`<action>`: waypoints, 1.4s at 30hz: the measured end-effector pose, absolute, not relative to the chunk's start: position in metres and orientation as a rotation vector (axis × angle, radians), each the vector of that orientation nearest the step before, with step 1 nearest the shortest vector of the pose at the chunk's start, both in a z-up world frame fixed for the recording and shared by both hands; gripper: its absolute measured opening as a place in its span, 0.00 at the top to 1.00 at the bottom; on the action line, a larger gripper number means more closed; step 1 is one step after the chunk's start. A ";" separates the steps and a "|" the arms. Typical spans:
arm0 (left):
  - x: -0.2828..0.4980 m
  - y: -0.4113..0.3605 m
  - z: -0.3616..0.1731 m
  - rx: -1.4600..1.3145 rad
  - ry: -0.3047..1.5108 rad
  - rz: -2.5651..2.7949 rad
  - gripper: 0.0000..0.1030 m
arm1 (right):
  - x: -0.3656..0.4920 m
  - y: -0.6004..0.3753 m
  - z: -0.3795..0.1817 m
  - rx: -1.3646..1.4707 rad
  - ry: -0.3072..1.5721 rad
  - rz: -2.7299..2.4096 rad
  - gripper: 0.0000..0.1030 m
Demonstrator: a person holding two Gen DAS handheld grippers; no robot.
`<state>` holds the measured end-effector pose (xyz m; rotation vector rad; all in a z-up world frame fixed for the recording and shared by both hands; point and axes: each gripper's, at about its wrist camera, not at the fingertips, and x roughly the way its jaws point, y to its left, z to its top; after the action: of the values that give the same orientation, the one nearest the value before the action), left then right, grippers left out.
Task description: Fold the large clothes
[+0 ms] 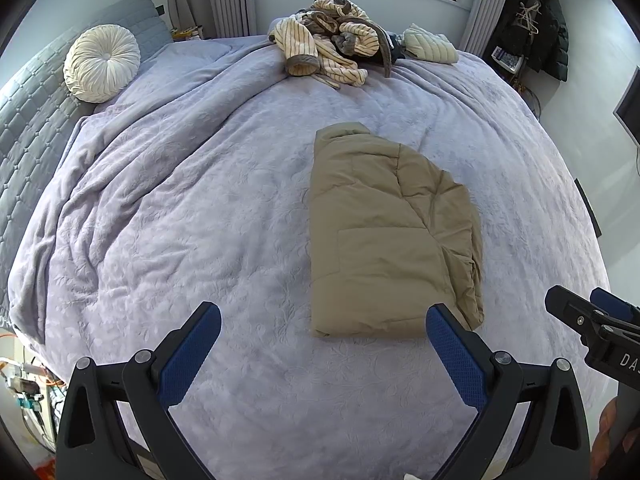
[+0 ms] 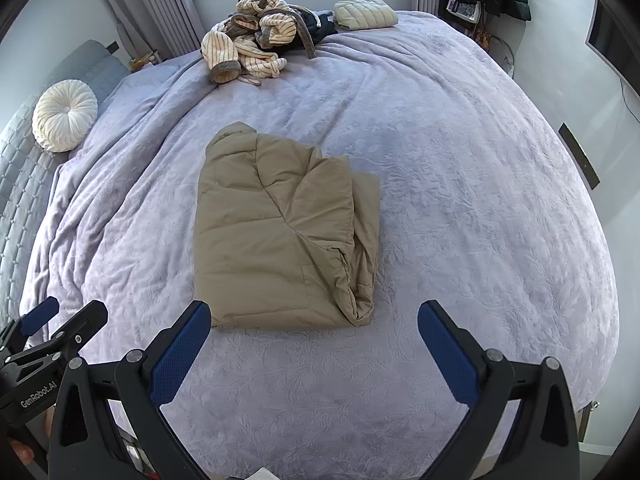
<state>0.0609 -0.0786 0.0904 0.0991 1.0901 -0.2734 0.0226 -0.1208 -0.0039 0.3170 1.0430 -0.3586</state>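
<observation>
A tan padded jacket lies folded into a long rectangle on the lilac bedspread; in the right wrist view the jacket sits just ahead of the fingers. My left gripper is open and empty, held above the bed near the jacket's near edge. My right gripper is open and empty too, hovering just short of the jacket's near edge. Each gripper shows at the edge of the other's view: the right gripper, the left gripper.
A heap of striped cream and grey clothes lies at the bed's far end, beside a folded pale quilted garment. A round white cushion rests against the grey headboard. Dark coats hang at the far right.
</observation>
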 end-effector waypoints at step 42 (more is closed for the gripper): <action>0.064 -0.079 0.089 0.105 1.090 -0.279 0.00 | 0.023 -0.122 -0.002 0.314 1.048 -0.362 0.00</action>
<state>0.0641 -0.0789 0.0891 0.1046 1.0904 -0.2788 0.0230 -0.1215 -0.0025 0.3141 1.0478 -0.3615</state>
